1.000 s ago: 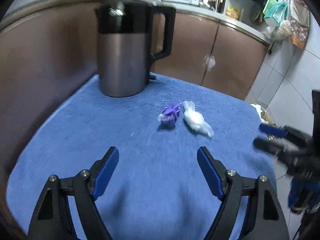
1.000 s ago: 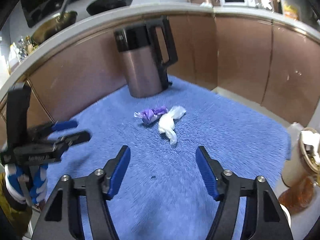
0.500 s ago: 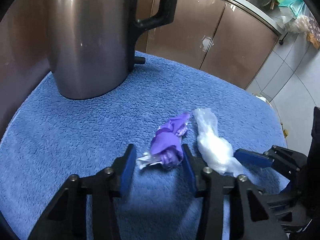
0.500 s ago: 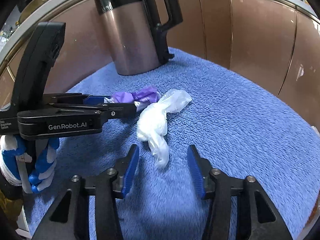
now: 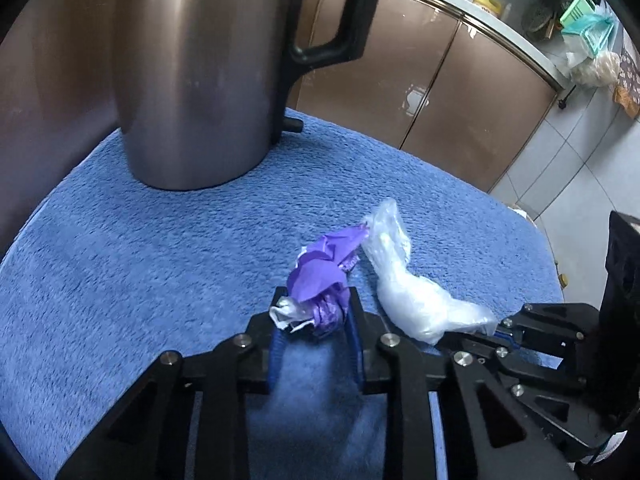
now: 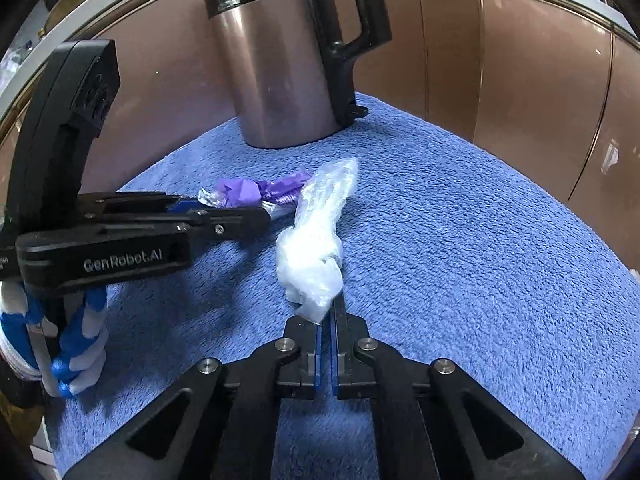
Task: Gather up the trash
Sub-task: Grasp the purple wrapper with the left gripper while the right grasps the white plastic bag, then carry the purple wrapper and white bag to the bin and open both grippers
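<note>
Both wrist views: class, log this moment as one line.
left gripper: shut on purple wrapper | right gripper: shut on clear plastic wad | both on blue towel

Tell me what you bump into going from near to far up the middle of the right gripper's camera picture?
right gripper → clear plastic wrapper pinched at its near end → blue towel → steel kettle → brown cabinet doors.
</note>
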A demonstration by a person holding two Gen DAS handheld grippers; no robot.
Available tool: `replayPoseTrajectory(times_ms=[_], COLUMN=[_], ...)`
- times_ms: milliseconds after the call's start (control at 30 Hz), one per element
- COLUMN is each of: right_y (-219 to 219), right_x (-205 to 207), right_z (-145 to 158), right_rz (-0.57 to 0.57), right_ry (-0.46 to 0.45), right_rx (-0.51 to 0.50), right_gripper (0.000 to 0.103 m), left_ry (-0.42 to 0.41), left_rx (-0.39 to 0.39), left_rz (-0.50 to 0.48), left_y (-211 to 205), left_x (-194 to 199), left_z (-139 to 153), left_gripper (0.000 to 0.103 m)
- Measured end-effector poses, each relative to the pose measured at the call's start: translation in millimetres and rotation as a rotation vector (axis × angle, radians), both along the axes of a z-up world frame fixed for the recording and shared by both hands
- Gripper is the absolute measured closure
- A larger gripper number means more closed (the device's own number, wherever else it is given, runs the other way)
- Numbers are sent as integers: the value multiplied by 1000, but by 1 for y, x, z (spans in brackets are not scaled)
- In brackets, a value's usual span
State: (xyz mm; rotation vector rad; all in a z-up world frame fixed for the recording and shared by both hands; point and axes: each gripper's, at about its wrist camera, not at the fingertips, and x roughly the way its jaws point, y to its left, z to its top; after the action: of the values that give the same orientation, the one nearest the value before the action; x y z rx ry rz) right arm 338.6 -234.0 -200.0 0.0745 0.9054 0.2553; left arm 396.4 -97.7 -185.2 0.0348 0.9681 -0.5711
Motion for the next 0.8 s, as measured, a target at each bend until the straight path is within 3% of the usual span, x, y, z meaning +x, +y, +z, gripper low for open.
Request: replayPoseTrajectory(times_ms=[400,800], right_y=[-1,-42], right_x=[-72,-191], right_z=[34,115], right_rz=[10,-105], right_ry=[-84,-266], right_rx=[62,109], right_gripper=[103,103], left_ry=[-55,-187], left_rx=[-37,-85], left_rz=[24,-69], left_y=[33,16], left_x=[-43,-136], left_z=[37,114], left_gripper=[79,79])
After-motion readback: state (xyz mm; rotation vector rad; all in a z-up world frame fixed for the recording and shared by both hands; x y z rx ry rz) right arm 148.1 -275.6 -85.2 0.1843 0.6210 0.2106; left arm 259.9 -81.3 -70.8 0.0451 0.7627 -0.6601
